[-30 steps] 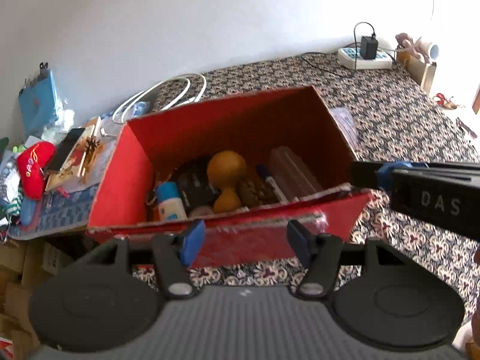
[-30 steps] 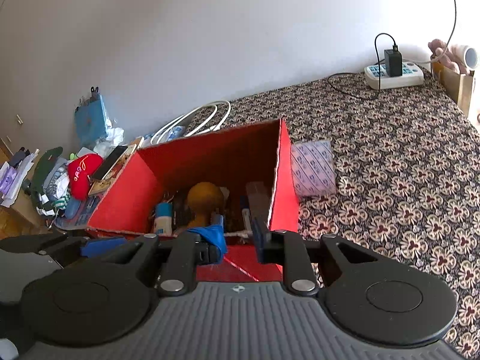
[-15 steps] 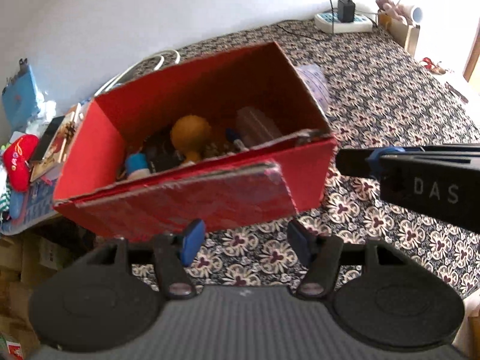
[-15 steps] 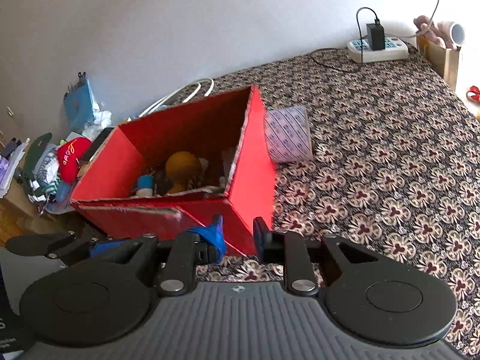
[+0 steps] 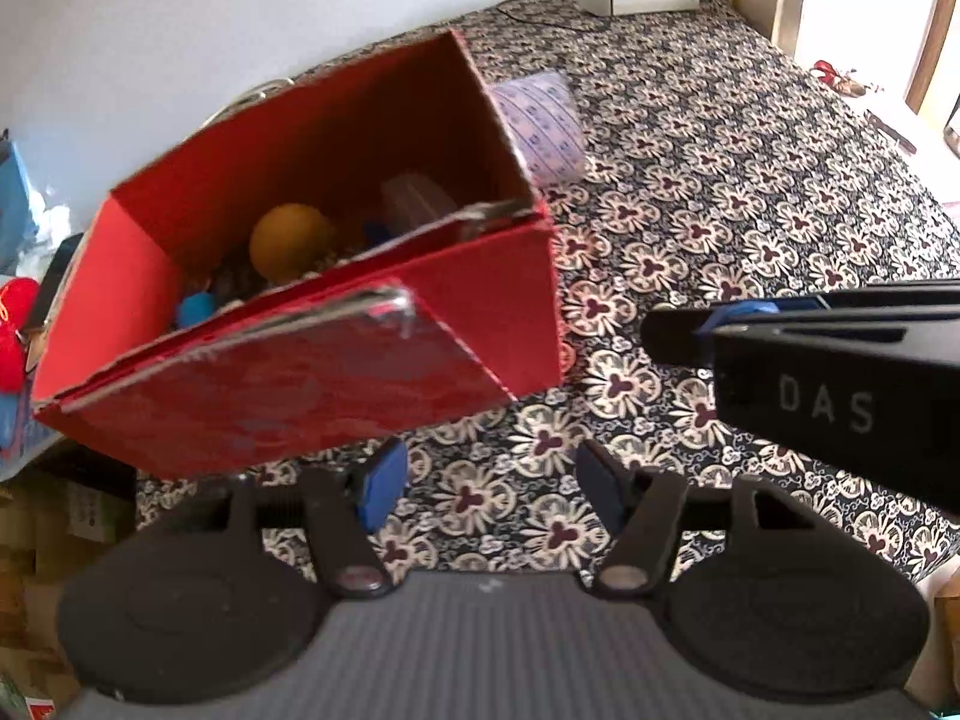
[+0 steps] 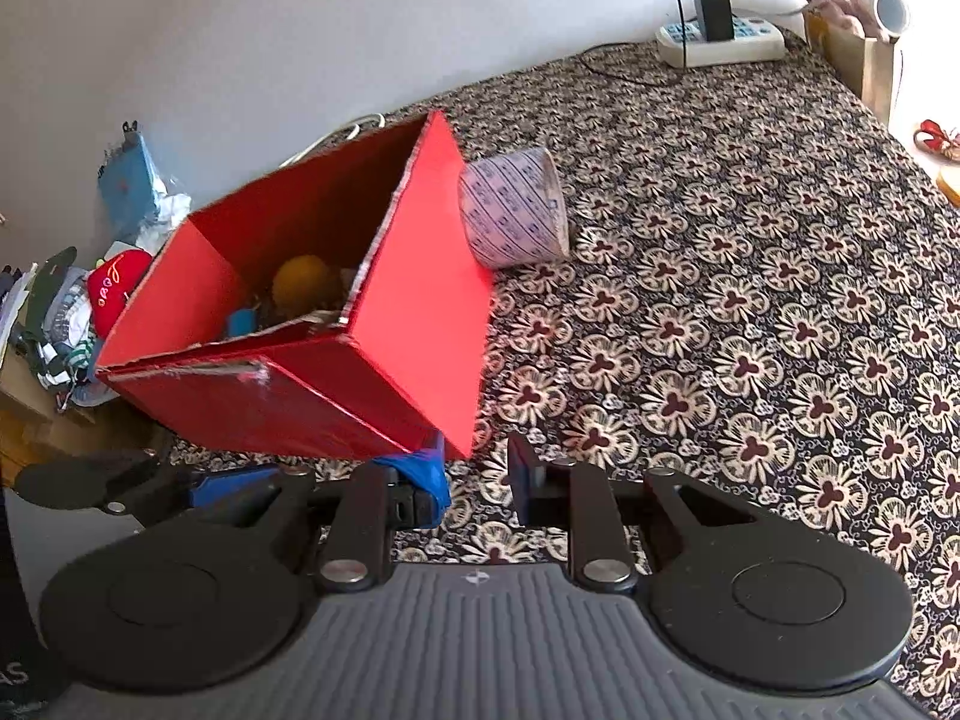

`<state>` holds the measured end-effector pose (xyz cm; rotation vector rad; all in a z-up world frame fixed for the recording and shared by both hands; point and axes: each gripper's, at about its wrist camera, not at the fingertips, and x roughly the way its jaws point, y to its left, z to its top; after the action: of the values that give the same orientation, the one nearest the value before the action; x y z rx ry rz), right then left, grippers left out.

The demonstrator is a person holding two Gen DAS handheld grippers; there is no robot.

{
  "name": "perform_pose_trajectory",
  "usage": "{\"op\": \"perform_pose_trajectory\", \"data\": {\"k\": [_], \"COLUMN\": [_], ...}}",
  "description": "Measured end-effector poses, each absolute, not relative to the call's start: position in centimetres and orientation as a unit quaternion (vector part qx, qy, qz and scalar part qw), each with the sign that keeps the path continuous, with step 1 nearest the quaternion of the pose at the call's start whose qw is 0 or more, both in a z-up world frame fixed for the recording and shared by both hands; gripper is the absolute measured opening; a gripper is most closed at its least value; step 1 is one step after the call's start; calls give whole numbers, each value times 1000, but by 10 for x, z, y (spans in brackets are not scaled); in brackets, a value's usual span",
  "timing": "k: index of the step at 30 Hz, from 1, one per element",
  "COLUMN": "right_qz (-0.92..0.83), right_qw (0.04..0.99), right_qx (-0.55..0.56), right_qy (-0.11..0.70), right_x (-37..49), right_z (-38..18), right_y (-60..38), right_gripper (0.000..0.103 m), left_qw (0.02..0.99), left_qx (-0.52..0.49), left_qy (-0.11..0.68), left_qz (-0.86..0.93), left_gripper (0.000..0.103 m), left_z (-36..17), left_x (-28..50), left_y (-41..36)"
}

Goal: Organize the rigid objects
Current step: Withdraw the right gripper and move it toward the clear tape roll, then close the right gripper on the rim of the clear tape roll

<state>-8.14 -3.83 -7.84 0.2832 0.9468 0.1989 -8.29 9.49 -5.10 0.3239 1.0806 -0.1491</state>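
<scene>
An open red cardboard box (image 5: 336,360) stands on the patterned cloth; it also shows in the right wrist view (image 6: 420,300). Inside lie an orange ball-shaped object (image 5: 291,240), a blue-capped item (image 5: 195,309) and several small things, partly hidden by the front wall. My left gripper (image 5: 489,483) is open and empty, a little in front of the box. My right gripper (image 6: 477,480) is open and empty near the box's front right corner; its body shows in the left wrist view (image 5: 828,384).
A patterned paper cup (image 6: 516,210) lies on its side right of the box. A power strip (image 6: 720,39) with a charger sits at the far wall. Clutter with a red plush (image 6: 117,291) lies left of the box, at the bed edge.
Both grippers have pulled back from the box and risen, so the box sits farther away and more to the left. The jaws stay open.
</scene>
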Motion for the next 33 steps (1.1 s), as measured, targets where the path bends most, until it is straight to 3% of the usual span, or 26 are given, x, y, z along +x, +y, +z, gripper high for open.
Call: {"op": "perform_pose_trajectory", "data": {"k": [24,33], "right_qz": [97,143], "right_qw": [843,866], "right_qx": [155,153], "right_qy": [506,453], "right_x": [-39,26], "right_z": [-123,-105], "right_y": [-119,-142], "right_gripper": [6,7], "left_qw": [824,847], "left_qx": [162,178], "left_qy": [533,493], "left_qz": [-102,-83], "left_gripper": [67,67], "left_z": [-99,-113], "left_x": [-59,-55], "left_y": [8,-17]}}
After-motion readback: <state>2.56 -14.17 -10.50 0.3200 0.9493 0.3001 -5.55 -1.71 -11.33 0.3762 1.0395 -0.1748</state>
